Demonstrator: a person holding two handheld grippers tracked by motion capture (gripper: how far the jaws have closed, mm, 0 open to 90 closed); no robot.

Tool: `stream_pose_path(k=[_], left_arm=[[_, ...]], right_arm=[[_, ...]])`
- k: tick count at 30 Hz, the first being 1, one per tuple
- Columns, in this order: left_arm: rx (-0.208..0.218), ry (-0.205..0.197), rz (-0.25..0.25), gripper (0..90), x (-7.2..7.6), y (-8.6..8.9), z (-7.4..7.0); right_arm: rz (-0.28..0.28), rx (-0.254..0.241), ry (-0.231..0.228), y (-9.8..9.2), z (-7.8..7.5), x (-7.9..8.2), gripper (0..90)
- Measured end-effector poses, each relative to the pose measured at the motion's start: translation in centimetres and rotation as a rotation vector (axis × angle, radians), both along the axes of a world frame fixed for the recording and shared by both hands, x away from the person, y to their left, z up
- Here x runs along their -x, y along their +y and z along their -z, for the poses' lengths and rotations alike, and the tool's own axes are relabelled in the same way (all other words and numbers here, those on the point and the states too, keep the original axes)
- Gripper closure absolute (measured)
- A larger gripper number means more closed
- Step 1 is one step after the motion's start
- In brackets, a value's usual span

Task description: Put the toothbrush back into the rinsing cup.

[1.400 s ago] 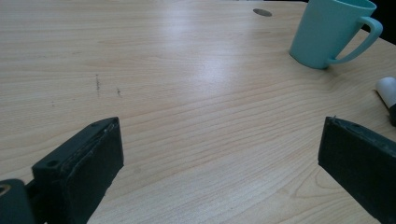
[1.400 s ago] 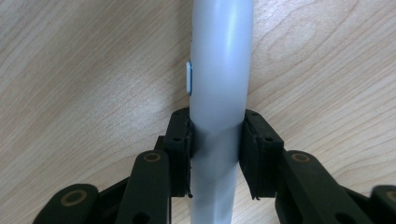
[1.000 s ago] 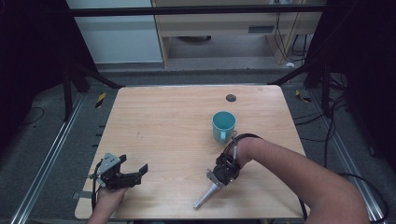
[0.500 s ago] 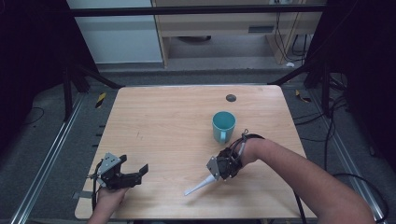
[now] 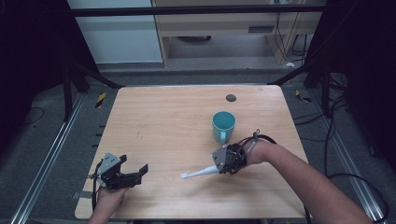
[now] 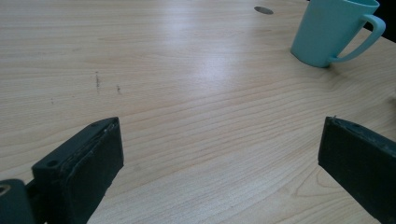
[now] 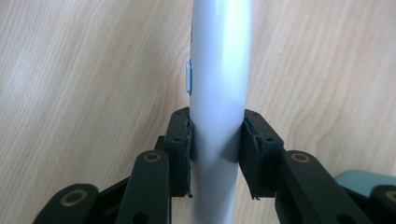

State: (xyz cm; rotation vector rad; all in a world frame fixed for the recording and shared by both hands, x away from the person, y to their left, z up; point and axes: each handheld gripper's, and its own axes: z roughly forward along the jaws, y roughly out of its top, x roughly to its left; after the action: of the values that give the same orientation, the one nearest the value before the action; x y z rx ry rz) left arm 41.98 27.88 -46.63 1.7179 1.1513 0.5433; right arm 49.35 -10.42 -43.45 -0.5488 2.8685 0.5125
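Wood: the table (image 5: 168,116) is pale wood grain, with a small dark disc (image 5: 230,98) near its far edge.
Right gripper (image 5: 219,164): at the near right of the table, its jaws clamped on the handle of a toothbrush (image 5: 198,173); in the right gripper view both pads press the silver-grey handle (image 7: 217,93) from either side.
Toothbrush: pale, slim, held above the wood and pointing left from the jaws, its head end toward the table's middle; a small blue button shows on the handle's side.
Left gripper (image 5: 135,173): near the near left corner, jaws spread wide with bare table between them in the left gripper view.
Mug (image 5: 223,126): teal, upright, mouth open upward, just beyond the right gripper and apart from it; handle faces the near side.
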Motion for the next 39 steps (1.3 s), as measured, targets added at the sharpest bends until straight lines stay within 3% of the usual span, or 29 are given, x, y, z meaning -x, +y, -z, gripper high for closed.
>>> stream_pose_path(k=[3, 5, 8, 14, 22, 23, 30, 35, 39], left_arm=[[-0.002, 0.000, 0.000, 0.0, 0.0, 0.0, 0.0], [-0.003, -0.001, 0.000, 0.0, 0.0, 0.0, 0.0], [-0.002, 0.001, 0.001, 0.0, 0.0, -0.1, 0.0], [-0.001, 0.002, 0.001, 0.0, 0.0, -0.1, 0.0], [0.001, 0.001, 0.003, 0.0, 0.0, -0.1, 0.0], [0.001, 0.002, 0.002, 0.0, 0.0, -0.1, 0.0], [-0.006, 0.003, 0.007, 0.0, 0.0, -0.2, 0.1], [-0.003, 0.005, 0.004, 0.0, 0.0, -0.2, 0.1], [-0.003, 0.005, 0.006, 0.0, -0.1, -0.2, 0.1]], right_arm=[[0.037, -0.049, 0.004, -0.5, -0.2, -0.2, 66.2], [0.070, -0.090, 0.032, -0.9, -0.3, -0.4, 66.2], [0.090, -0.112, 0.030, -1.3, -0.5, -0.4, 66.2], [0.164, -0.217, 0.057, -2.3, -0.8, -0.5, 66.2], [0.247, -0.316, 0.075, -3.4, -0.9, -0.6, 66.1], [0.272, -0.353, 0.083, -3.8, -0.9, -0.6, 66.1], [0.363, -0.457, 0.074, -4.9, -0.6, -0.7, 66.1], [0.439, -0.594, 0.095, -5.8, -0.9, -1.0, 66.1], [0.485, -0.666, 0.109, -6.2, -1.0, -1.2, 66.1]])
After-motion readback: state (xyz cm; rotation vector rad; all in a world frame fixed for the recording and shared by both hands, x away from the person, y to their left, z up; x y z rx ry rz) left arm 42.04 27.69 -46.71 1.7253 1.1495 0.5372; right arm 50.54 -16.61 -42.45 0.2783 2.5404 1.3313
